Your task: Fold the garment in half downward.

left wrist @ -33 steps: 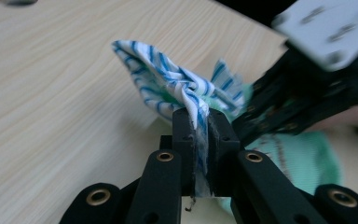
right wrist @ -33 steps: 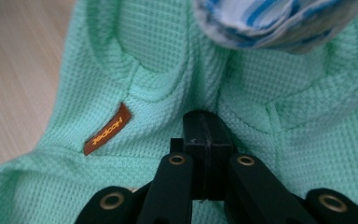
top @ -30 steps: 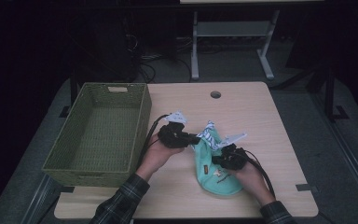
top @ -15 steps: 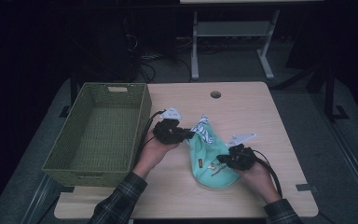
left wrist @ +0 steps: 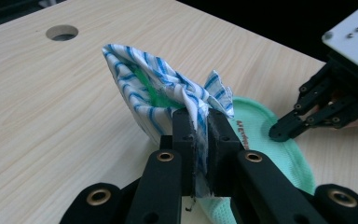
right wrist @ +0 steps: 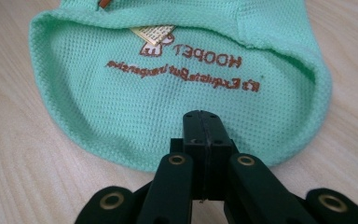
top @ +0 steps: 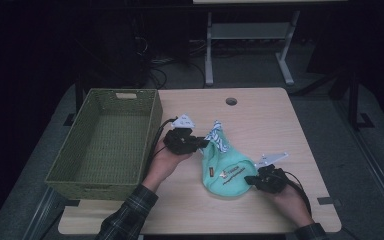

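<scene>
Centrally on the pale wooden table (top: 260, 115), one mint-green knitted garment (top: 227, 172) with a blue-and-white striped cloth trim (left wrist: 161, 95) is lying, the left hand-held gripper (left wrist: 199, 122) clamping the trim, apparently lifting that end. The right hand-held gripper (right wrist: 204, 123) is resting closed, seemingly empty, on the hem. One woven green basket (top: 105, 142) is standing beside.

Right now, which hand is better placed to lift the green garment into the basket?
Left: its gripper already clamps the striped collar beside the basket. Right gripper is shut, gripping nothing.
</scene>
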Demonstrator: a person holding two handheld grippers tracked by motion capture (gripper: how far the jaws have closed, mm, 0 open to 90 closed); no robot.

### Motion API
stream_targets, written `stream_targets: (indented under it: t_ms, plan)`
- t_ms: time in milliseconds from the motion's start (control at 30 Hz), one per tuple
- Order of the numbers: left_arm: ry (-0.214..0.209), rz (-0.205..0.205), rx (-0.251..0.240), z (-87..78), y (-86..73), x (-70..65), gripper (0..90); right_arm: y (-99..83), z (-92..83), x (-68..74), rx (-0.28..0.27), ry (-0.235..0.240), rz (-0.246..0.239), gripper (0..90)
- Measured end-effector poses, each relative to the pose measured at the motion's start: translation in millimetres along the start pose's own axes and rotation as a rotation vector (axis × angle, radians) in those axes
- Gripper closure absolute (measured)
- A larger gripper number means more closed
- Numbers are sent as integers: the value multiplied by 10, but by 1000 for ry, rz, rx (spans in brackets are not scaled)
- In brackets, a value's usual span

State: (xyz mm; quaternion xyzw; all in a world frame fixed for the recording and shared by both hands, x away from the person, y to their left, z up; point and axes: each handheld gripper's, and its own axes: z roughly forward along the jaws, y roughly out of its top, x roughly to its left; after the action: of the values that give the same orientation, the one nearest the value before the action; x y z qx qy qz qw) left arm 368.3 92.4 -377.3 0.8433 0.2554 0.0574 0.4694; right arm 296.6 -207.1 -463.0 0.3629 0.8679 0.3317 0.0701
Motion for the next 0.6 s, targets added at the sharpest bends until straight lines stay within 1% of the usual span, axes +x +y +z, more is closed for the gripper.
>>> stream_targets:
  t_ms: [33, 100, 267, 400, 467, 600]
  plan:
    - [-10, -1, -3, 1, 1, -8, 833, 1, 1, 2, 0, -1, 0, 900]
    - [-34, 9, -5, 15, 5, -26, 833, 1, 2, 7, 0, -5, -5, 900]
    - [-107, 42, 12, 62, 14, -114, 833, 1, 2, 9, 0, -6, -3, 900]
    - [-151, 60, 17, 109, 19, -199, 832, 0, 3, 9, -1, -7, -3, 900]
    - [-168, 72, 25, 148, 14, -254, 832, -1, 2, 8, -1, -5, 4, 900]
    - [-198, 96, 57, 226, -9, -353, 832, -2, 2, 9, -2, -6, 5, 900]
